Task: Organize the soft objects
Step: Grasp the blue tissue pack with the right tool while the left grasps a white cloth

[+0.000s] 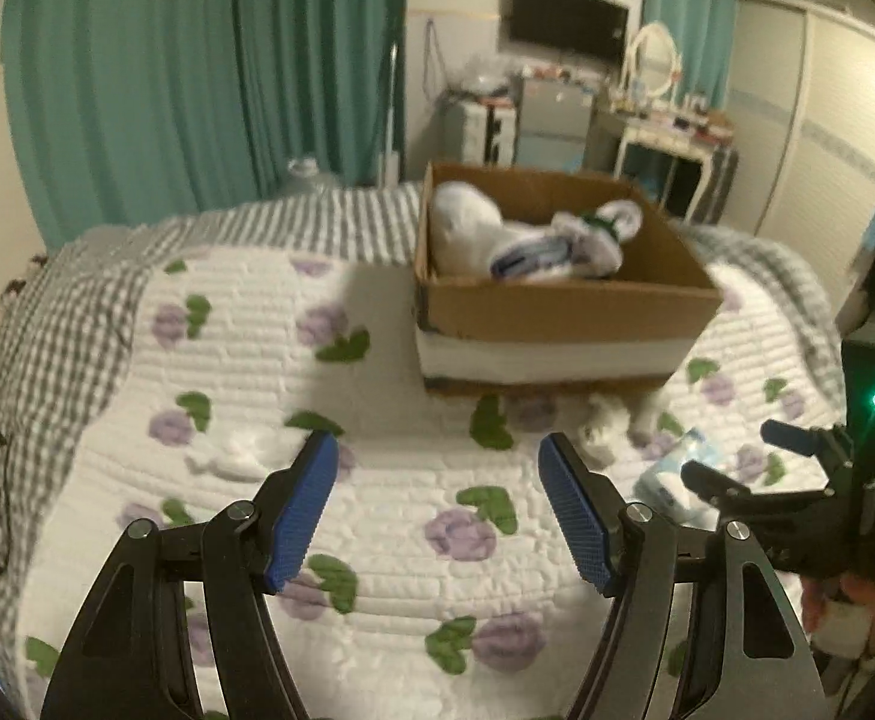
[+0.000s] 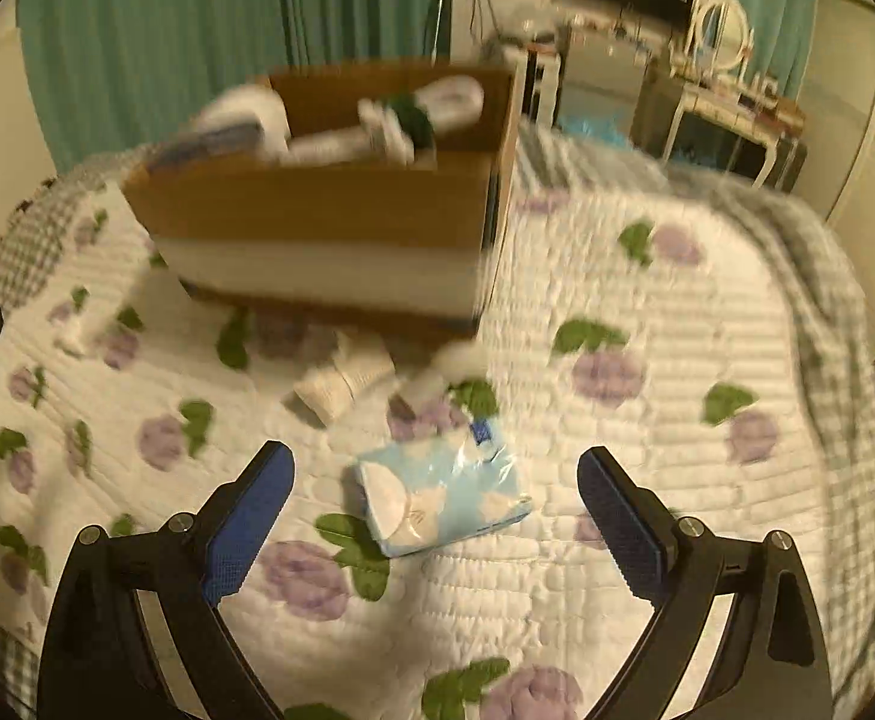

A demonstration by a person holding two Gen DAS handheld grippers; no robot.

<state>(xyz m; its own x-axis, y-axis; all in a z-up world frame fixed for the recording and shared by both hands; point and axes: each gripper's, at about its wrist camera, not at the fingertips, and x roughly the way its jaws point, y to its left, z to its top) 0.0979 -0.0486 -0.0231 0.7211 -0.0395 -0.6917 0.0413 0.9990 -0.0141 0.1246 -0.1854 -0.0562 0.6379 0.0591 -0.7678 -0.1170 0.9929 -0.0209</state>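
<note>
A cardboard box (image 1: 563, 306) (image 2: 317, 204) stands on the flowered bed quilt (image 1: 377, 528) and holds several white soft items (image 1: 467, 228). A light blue tissue pack (image 2: 443, 495) lies on the quilt just ahead of my right gripper (image 2: 434, 483), which is open and empty, its jaws on either side of the pack. The pack also shows in the left wrist view (image 1: 674, 474). White rolled socks (image 2: 344, 381) (image 1: 602, 429) lie in front of the box. Another small white item (image 1: 239, 456) lies left of my left gripper (image 1: 437, 462), which is open and empty above the quilt.
Green curtains (image 1: 197, 78) hang behind the bed. A dressing table with a mirror (image 1: 665, 120) and drawers stand at the far wall. A grey checked blanket (image 1: 47, 330) edges the bed. The right gripper body (image 1: 845, 480) shows at the right of the left view.
</note>
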